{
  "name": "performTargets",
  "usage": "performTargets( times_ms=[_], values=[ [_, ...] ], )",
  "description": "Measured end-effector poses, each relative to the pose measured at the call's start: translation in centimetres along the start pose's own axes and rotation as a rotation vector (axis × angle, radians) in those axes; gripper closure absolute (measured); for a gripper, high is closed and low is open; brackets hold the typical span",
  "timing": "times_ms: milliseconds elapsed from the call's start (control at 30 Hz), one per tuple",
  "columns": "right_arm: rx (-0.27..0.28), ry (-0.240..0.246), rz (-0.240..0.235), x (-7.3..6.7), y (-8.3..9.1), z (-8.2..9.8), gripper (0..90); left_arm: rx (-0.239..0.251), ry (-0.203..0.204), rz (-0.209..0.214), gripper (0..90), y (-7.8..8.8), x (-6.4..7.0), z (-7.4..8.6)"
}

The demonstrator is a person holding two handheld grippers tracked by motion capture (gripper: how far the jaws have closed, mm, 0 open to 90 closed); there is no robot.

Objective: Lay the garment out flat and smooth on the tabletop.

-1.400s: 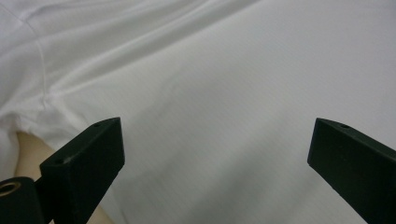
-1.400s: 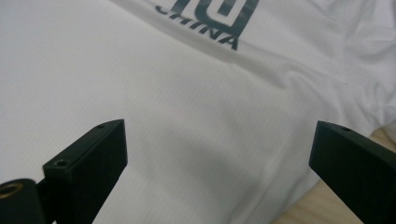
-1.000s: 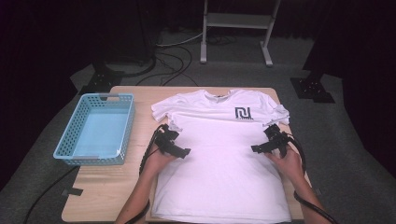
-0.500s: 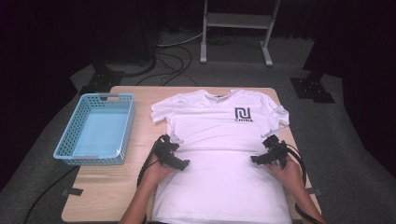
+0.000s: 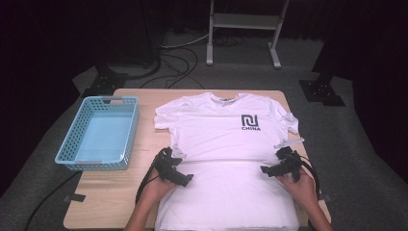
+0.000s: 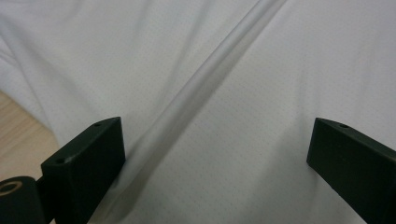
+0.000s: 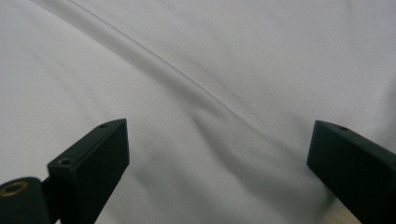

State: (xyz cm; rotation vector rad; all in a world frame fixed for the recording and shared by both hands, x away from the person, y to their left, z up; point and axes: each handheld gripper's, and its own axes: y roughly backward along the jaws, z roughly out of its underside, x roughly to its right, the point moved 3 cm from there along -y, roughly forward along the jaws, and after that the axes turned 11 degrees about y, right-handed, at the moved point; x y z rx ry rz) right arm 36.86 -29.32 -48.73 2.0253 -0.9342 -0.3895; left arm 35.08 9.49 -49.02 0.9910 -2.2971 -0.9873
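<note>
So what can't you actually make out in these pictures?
- T-shirt hem: cut off by the bottom edge of the high view.
- Small print under the chest logo: too small in the high view to read with confidence.
- Whether the left claw or right claw touches the fabric: too small in the high view; each gripper view shows open jaws over a raised crease.
- Blue basket near inner wall: hidden by its own rim.

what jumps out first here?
The white T-shirt spread flat over the middle of the wooden table, its dark chest logo on the far half. A raised crease crosses its middle, with the left tool and right tool at either end, jaws wide apart. A blue basket sits at the table's left edge.
</note>
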Motion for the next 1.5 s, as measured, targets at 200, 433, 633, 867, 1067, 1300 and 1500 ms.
performTargets(
  times_ms=[200, 433, 633, 867, 1067, 1300, 1500],
  values=[
    [0.053, -0.005, -0.024, -0.1, 1.7, 1.0, 5.4, 0.036, 0.004, 0.007, 2.9, 1.5, 0.2, 0.6],
    [0.094, -0.007, -0.023, -0.2, 3.5, 2.9, 5.3, 0.054, -0.010, 0.006, 2.9, 3.1, 0.5, 1.3],
    [0.113, -0.007, -0.014, -0.2, 4.9, 4.3, 5.3, 0.059, -0.017, 0.003, 2.9, 4.1, 0.7, 2.1],
    [0.123, 0.010, -0.008, -0.4, 6.4, 6.0, 5.3, 0.071, -0.012, 0.002, 2.9, 5.0, 0.9, 3.5],
    [0.141, 0.013, -0.006, -0.8, 7.4, 7.7, 5.3, 0.087, 0.004, -0.003, 2.9, 5.9, 0.8, 4.8],
    [0.173, 0.007, 0.021, -1.6, 8.5, 10.2, 5.3, 0.122, 0.044, 0.008, 2.9, 7.1, 0.6, 6.8],
    [0.229, -0.023, 0.032, -2.6, 9.2, 11.5, 4.9, 0.136, 0.051, 0.007, 2.9, 7.5, 1.1, 8.0]
  ],
)
